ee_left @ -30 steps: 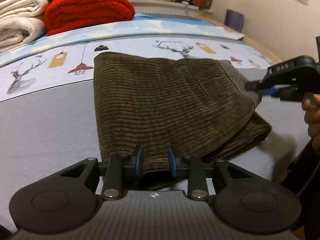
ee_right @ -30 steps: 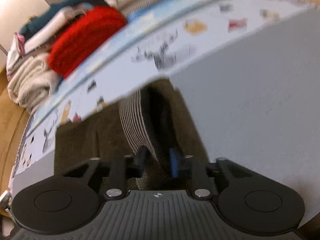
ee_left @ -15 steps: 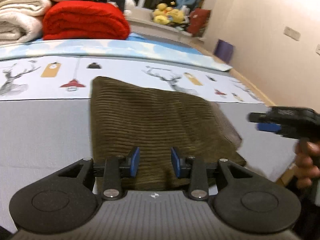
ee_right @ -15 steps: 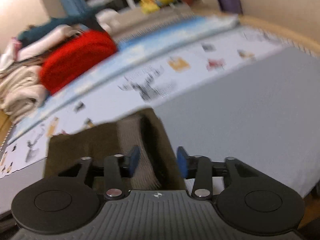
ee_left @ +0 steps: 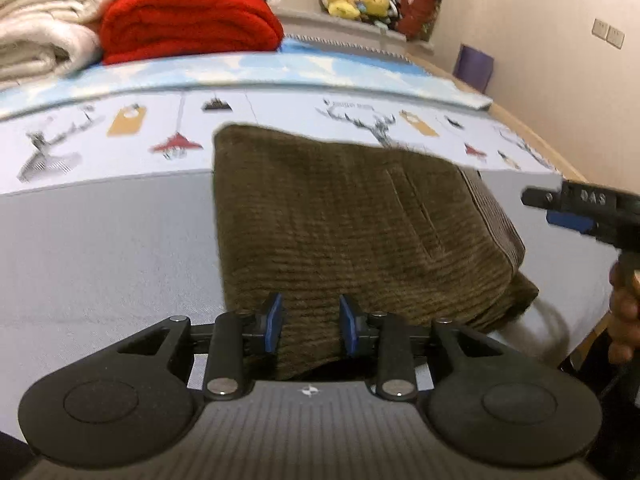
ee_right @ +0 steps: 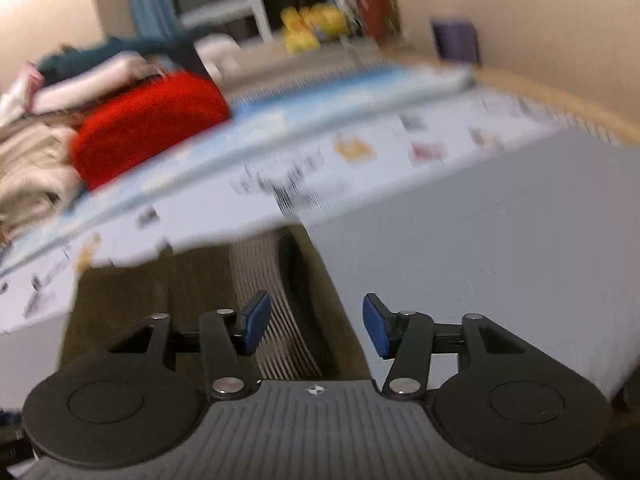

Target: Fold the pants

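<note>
A grey bed (ee_left: 100, 248) carries folded brown corduroy pants (ee_left: 352, 232), a red blanket (ee_left: 188, 20) and cream towels (ee_left: 44, 32).

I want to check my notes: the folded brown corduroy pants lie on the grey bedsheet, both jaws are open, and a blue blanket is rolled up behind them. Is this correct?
Not quite: the rolled blanket is red, not blue, as the left wrist view shows. The rest holds: the folded brown corduroy pants lie on the grey bedsheet, and the jaws of the left gripper and right gripper are open.

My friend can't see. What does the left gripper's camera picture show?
Folded olive-brown corduroy pants lie on a gray bedsheet, with the open left gripper at their near edge. The right gripper hovers off the pants' right side; a red blanket sits behind.
</note>
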Motion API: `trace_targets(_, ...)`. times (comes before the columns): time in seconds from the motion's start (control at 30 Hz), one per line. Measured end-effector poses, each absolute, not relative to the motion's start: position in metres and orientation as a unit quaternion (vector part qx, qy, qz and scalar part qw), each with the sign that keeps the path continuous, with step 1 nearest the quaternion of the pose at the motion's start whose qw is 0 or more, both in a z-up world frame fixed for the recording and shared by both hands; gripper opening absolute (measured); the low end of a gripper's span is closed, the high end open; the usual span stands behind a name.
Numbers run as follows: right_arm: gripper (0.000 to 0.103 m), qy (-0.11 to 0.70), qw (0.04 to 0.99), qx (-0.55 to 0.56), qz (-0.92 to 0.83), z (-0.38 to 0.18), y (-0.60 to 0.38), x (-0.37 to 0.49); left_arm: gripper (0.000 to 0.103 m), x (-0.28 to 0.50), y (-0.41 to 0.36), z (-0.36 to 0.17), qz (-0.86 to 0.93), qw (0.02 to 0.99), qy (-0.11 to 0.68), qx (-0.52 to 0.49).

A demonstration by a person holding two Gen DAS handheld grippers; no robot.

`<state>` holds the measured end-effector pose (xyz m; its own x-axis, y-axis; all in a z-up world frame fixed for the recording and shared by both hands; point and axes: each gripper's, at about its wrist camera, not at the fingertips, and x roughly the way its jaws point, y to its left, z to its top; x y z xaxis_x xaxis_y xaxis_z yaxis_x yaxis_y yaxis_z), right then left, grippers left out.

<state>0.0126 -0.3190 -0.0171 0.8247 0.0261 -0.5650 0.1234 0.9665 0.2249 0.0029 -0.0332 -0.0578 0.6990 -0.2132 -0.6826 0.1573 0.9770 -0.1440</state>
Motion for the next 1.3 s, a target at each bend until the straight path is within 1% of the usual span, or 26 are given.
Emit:
trace_targets(0.03, 0.065, 0.294, 0.949, 0.115, -0.016, -0.014, -0.315, 0.019, 0.035, 0.001, -0.032, -0.054, -0.100, 0.924, 0.369, -0.035)
trace_targets(0.07, 0.067, 0.314, 0.944, 0.099, -0.015, -0.017, -0.311, 0.027, 0.035, 0.000, -0.031, -0.053, -0.101, 0.924, 0.368, -0.031)
trace_targets(0.1, 0.067, 0.351, 0.933, 0.080, -0.022, -0.025, -0.307, 0.036, 0.035, 0.001, -0.030, -0.054, -0.102, 0.921, 0.375, -0.025)
trace_targets(0.13, 0.065, 0.408, 0.911, 0.053, -0.039, -0.040, -0.302, 0.048, 0.035, 0.003, -0.029, -0.059, -0.102, 0.914, 0.392, -0.017)
trace_targets(0.17, 0.070, 0.425, 0.902, 0.052, -0.050, -0.048, -0.301, 0.051, 0.037, 0.004, -0.029, -0.066, -0.102, 0.908, 0.407, -0.009)
trace_targets(0.2, 0.075, 0.422, 0.901, 0.077, -0.065, -0.050, -0.304, 0.051, 0.041, 0.002, -0.028, -0.067, -0.101, 0.909, 0.405, -0.005)
trace_targets(0.27, 0.071, 0.426, 0.891, 0.136, -0.082, -0.043, -0.311, 0.053, 0.041, 0.001, -0.022, -0.063, -0.096, 0.908, 0.407, -0.028)
trace_targets(0.3, 0.068, 0.417, 0.894, 0.142, -0.083, -0.038, -0.311, 0.052, 0.042, -0.001, -0.018, -0.060, -0.093, 0.908, 0.405, -0.045)
trace_targets(0.37, 0.068, 0.386, 0.909, 0.132, -0.090, -0.024, -0.306, 0.044, 0.045, -0.004, -0.012, -0.055, -0.087, 0.910, 0.400, -0.063)
trace_targets(0.5, 0.069, 0.344, 0.923, 0.153, -0.073, 0.002, -0.303, 0.024, 0.051, -0.007, -0.004, -0.046, -0.073, 0.912, 0.390, -0.107)
trace_targets(0.63, 0.072, 0.337, 0.932, 0.126, -0.043, 0.022, -0.309, 0.017, 0.055, -0.007, -0.008, -0.044, -0.072, 0.911, 0.389, -0.115)
trace_targets(0.7, 0.076, 0.334, 0.935, 0.115, -0.034, 0.031, -0.319, 0.021, 0.061, -0.006, -0.011, -0.046, -0.073, 0.911, 0.388, -0.120)
trace_targets(0.83, 0.079, 0.351, 0.928, 0.122, -0.003, 0.037, -0.345, 0.026, 0.065, 0.003, -0.015, -0.051, -0.067, 0.909, 0.385, -0.142)
trace_targets(0.93, 0.080, 0.369, 0.922, 0.114, 0.036, 0.028, -0.360, 0.031, 0.069, 0.009, -0.015, -0.056, -0.056, 0.908, 0.386, -0.153)
trace_targets(1.0, 0.080, 0.388, 0.913, 0.108, 0.061, 0.013, -0.368, 0.038, 0.070, 0.012, -0.013, -0.059, -0.052, 0.907, 0.388, -0.156)
trace_targets(1.03, 0.080, 0.402, 0.905, 0.121, 0.067, 0.007, -0.371, 0.044, 0.070, 0.014, -0.011, -0.061, -0.050, 0.906, 0.390, -0.157)
trace_targets(1.1, 0.080, 0.407, 0.897, 0.141, 0.097, -0.002, -0.371, 0.053, 0.075, 0.017, -0.007, -0.064, -0.038, 0.903, 0.394, -0.166)
trace_targets(1.2, 0.084, 0.424, 0.884, 0.159, 0.115, -0.020, -0.369, 0.070, 0.076, 0.025, 0.000, -0.067, -0.013, 0.896, 0.405, -0.181)
trace_targets(1.3, 0.084, 0.451, 0.864, 0.190, 0.116, -0.039, -0.371, 0.090, 0.076, 0.040, 0.008, -0.072, 0.000, 0.883, 0.421, -0.206)
